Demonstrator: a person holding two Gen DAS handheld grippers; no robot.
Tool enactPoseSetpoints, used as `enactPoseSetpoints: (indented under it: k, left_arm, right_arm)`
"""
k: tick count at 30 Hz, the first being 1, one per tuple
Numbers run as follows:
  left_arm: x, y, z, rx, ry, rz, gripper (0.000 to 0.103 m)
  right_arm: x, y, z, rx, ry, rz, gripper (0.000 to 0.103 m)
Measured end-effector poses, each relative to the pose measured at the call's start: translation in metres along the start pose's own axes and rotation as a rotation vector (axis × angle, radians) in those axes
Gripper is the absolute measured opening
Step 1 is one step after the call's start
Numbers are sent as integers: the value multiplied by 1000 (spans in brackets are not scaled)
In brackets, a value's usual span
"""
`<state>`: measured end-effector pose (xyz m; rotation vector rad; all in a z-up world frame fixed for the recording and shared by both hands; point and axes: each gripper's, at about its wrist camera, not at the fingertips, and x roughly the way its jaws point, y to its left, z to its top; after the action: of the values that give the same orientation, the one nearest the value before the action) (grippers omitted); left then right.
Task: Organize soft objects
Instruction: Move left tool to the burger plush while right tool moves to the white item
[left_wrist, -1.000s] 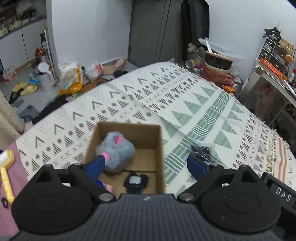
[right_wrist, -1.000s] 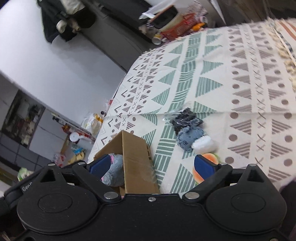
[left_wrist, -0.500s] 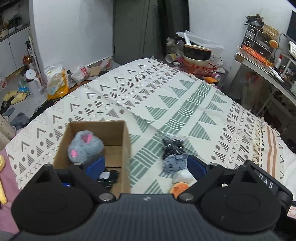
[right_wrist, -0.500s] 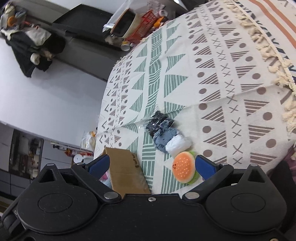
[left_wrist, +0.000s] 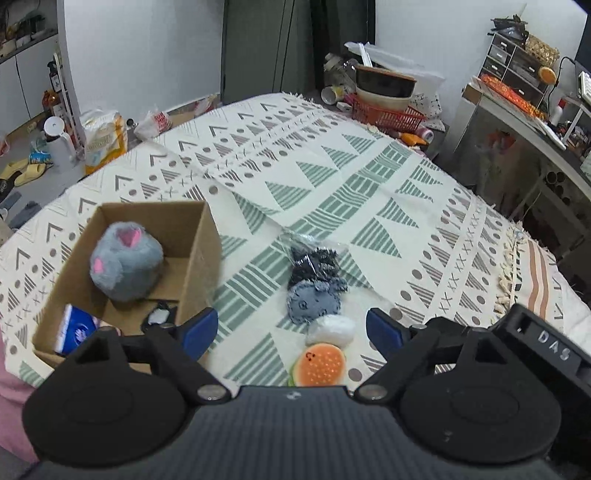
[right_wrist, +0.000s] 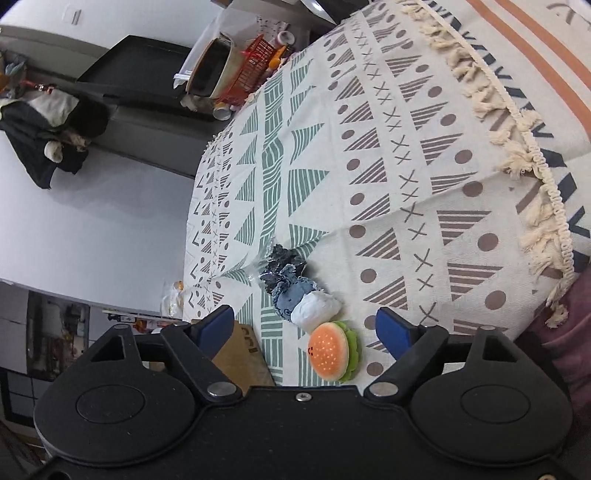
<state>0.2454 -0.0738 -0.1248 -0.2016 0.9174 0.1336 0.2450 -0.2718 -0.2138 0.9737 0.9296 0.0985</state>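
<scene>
Left wrist view: the left gripper (left_wrist: 291, 328) hangs above a bed covered with a cream blanket printed with green and brown triangles (left_wrist: 332, 177), its blue-tipped jaws spread wide and holding nothing. At left sits an open brown cardboard box (left_wrist: 201, 236) on the blanket. Inside it lie a fluffy grey plush toy with pink patches (left_wrist: 123, 266), a blue-and-white packet (left_wrist: 75, 328) partly cut off by the gripper body, and a small dark item with a pale face (left_wrist: 158, 316) too hidden to identify. Just right of the box, a row of soft things runs toward the camera: a clear bag of black fuzzy material (left_wrist: 314, 260), a flat grey-blue felt piece (left_wrist: 314, 301) touching it, a white soft lump (left_wrist: 331, 329), and an orange plush hamburger with a green rim (left_wrist: 319, 365) whose near edge is hidden behind the gripper housing. A corner of the right gripper's black body, lettered "DAS", intrudes at lower right.

Right wrist view: the right gripper (right_wrist: 304, 328), tilted, has its jaws wide apart and empty, framing the plush hamburger (right_wrist: 329, 354), which shows a small face. Beyond it, touching in a line, are the white lump (right_wrist: 314, 308), the felt piece (right_wrist: 290, 293) and the bag (right_wrist: 282, 264). Only a corner of the cardboard box (right_wrist: 238, 356) shows behind the left finger. A fringed blanket edge (right_wrist: 517, 147) crosses the upper right.
</scene>
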Motion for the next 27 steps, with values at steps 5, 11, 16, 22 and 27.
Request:
enactPoseSetpoints:
  k: [5,11,16,22,27]
  left_arm:
    - [18,-2,-13,-41,37,-8,81]
    - [42,1,-24,-154,94,-14,73]
    - [60,0,-31,-193,138,-29,67]
    - [81,3,-38,-220,185,-53,67]
    - [99,5,-44,-222,223,-61,67]
  right_arm:
    - [6,-5,0,-1,15,11,69]
    - [29,-12,1,6,57,1,52]
    - [35,-8,0,-17,57,-14,50]
    - [41,-13,2,-8,67,-25,49]
    - [48,-14,4,-3,74,-34,49]
